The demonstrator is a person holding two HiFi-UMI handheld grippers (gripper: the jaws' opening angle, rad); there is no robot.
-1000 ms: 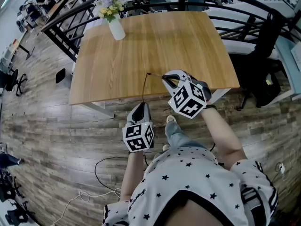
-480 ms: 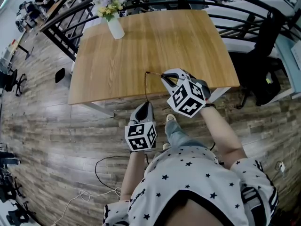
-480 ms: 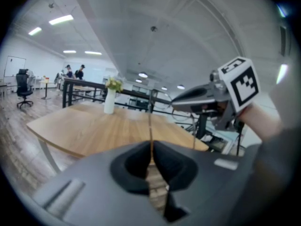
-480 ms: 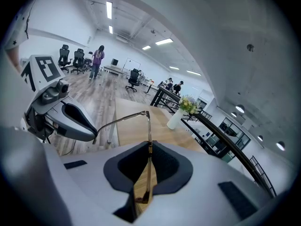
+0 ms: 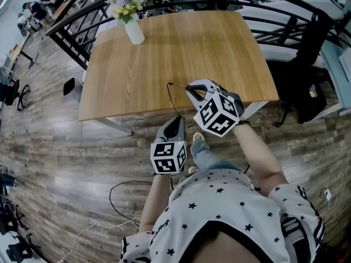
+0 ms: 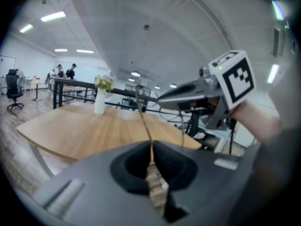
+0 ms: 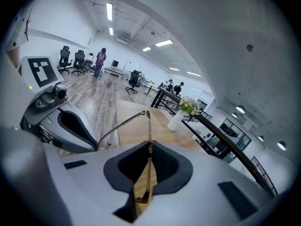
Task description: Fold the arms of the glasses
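left tongs [image 6: 151, 158] closing on glasses arm [image 6: 144, 121]

1 glasses [image 7: 150, 154], 2 grippers: left gripper [image 5: 178, 120], right gripper [image 5: 190, 90]. 1 flower vase [image 5: 135, 32], 1 desk [image 5: 208, 48], 1 person [image 5: 230, 212].

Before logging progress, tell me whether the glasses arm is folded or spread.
Spread: the arm sticks out at a wide angle from the lens frame, not flat against it.

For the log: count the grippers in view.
2. The left gripper, jaws just closing on a glasses arm, is off the table's near edge; the right gripper holds the glasses above that edge.
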